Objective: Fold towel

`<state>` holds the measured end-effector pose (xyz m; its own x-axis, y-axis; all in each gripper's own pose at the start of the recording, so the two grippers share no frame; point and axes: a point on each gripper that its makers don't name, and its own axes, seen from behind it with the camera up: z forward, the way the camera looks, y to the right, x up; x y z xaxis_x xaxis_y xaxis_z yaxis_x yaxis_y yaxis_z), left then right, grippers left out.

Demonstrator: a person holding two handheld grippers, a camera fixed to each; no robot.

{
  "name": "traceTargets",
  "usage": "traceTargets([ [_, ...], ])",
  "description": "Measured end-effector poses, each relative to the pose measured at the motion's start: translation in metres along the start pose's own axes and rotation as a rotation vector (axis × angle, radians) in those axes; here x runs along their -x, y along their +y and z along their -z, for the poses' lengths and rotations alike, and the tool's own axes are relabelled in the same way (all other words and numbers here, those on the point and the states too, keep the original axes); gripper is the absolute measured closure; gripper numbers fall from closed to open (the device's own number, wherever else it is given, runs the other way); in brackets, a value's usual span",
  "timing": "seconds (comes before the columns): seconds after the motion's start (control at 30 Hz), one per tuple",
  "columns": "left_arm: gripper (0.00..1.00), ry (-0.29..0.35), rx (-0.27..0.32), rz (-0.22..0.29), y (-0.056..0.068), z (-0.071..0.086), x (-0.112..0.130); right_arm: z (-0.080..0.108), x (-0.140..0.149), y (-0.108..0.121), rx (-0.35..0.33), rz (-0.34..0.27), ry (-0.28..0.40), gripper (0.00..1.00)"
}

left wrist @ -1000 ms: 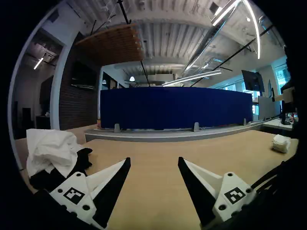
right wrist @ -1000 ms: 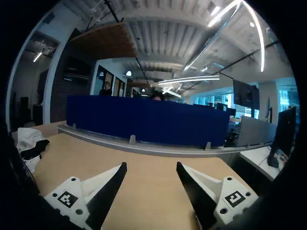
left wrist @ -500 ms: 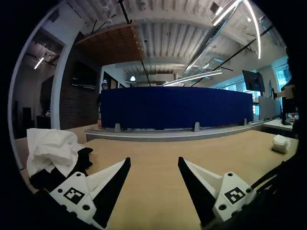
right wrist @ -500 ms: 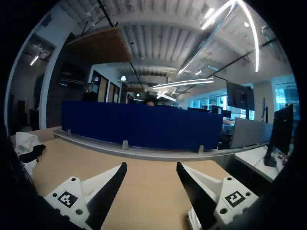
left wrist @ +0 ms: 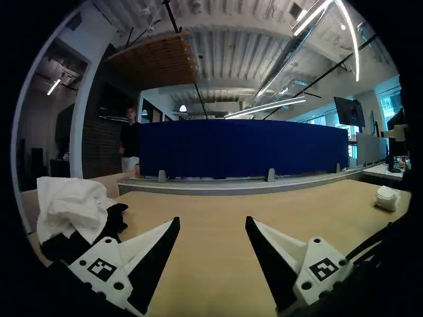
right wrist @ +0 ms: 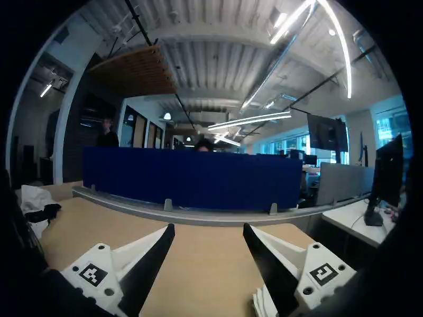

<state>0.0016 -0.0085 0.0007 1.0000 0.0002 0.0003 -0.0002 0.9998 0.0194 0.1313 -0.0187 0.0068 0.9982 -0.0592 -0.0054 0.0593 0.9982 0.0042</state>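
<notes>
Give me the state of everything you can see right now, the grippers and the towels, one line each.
left gripper: open, holding nothing.
right gripper: open, holding nothing.
white towel pile: crumpled, unfolded, heaped on a black item.
small white towel: compact, looks folded, lying on the table.

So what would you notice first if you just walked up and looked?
Probably the long blue divider standing across the far edge of the wooden table. Next, the crumpled white towel heaped at the table's left side. Up close, the left tongs and right tongs gape open above the tabletop, holding nothing.
</notes>
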Motion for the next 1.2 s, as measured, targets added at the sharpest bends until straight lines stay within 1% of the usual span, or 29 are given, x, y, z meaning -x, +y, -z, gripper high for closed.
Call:
traceTargets([
  [0.17,0.08,0.000,0.000,0.001,0.000,0.000,0.000,0.002,0.022,0.011,0.014,-0.027,-0.006,0.00],
  [0.37,0.08,0.000,0.000,0.001,0.000,0.000,0.000,0.003,0.054,0.020,0.019,-0.044,-0.010,0.00],
  [0.67,0.08,0.000,0.000,0.001,0.001,0.000,0.000,0.004,0.101,0.022,0.016,-0.069,-0.019,0.00],
  [0.97,0.08,0.000,0.000,0.001,0.001,0.000,0.000,0.001,0.117,0.027,0.012,-0.079,-0.010,0.00],
  [1.2,0.08,0.000,0.000,0.001,0.001,0.001,0.000,0.002,0.119,0.027,0.014,-0.091,-0.007,0.00],
])
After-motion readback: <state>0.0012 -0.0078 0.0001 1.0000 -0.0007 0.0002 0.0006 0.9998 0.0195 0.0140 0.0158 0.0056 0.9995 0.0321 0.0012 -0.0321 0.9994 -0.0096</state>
